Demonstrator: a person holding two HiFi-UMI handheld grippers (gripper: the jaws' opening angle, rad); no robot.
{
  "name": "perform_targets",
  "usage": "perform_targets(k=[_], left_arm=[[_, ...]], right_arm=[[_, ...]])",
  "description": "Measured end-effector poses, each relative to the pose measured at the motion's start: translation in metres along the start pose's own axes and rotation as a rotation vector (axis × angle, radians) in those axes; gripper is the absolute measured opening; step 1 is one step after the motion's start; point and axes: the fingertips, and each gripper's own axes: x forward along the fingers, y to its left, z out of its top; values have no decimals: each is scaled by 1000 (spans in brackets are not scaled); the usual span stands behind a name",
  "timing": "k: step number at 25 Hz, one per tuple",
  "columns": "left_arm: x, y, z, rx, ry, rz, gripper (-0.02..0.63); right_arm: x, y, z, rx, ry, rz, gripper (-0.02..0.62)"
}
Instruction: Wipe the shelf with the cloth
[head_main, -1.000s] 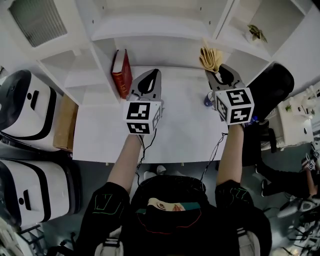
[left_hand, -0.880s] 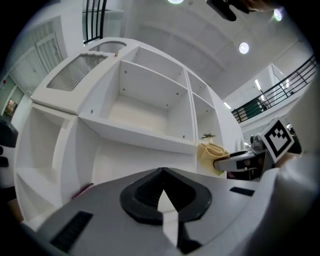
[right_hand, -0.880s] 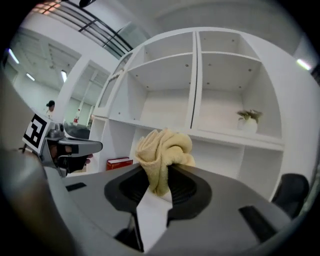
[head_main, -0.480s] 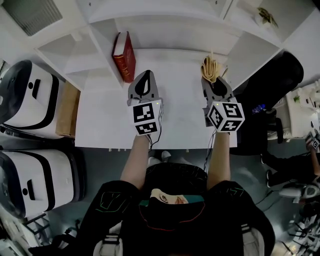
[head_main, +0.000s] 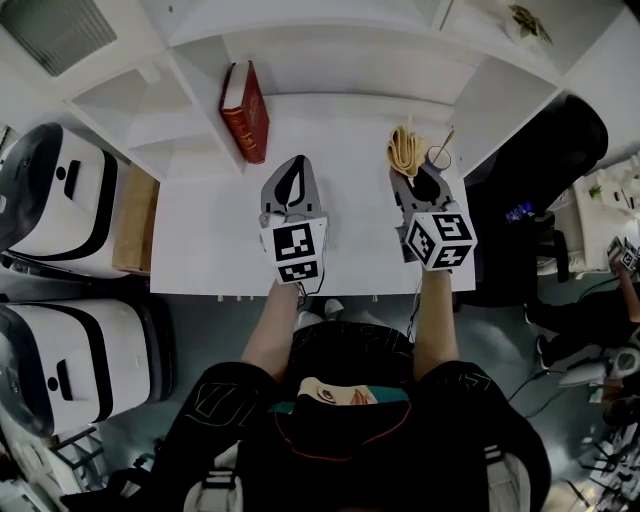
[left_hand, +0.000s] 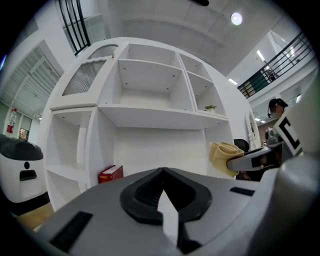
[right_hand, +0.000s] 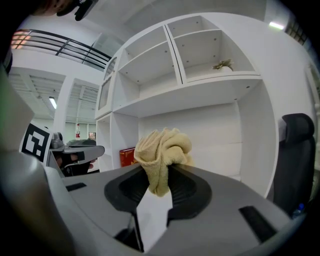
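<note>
- The cloth (right_hand: 162, 150), yellow and bunched into a wad, is pinched between the jaws of the right gripper (head_main: 412, 178), its folds bulging out past the tips.
- From the head view, the cloth (head_main: 403, 152) sits over the right part of the shelf (head_main: 340, 125), near the right side wall; whether it touches the white board cannot be told.
- The right gripper's jaws are clamped on the cloth's lower end, and the marker cube rides behind them at the board's front edge.
- The left gripper (head_main: 292, 172) hangs over the middle of the board, level with the right one and well apart from it; its jaws are pressed together with nothing between them.
- A red book (head_main: 245, 125) leans against the left partition, just left of the left gripper's tips.
- Up in the top right compartment lies a small plant (right_hand: 222, 65).
- A black chair (head_main: 540, 170) stands beside the shelf's right wall.
- On the left, two white machines (head_main: 55, 210) and a brown box (head_main: 132, 235) flank the unit.
</note>
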Motion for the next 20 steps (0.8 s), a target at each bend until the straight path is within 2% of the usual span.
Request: perform_targets(k=[20], left_arm=[[13, -11, -2, -17, 5, -10, 0]], right_arm=[[-3, -14, 8, -14, -31, -3, 110]])
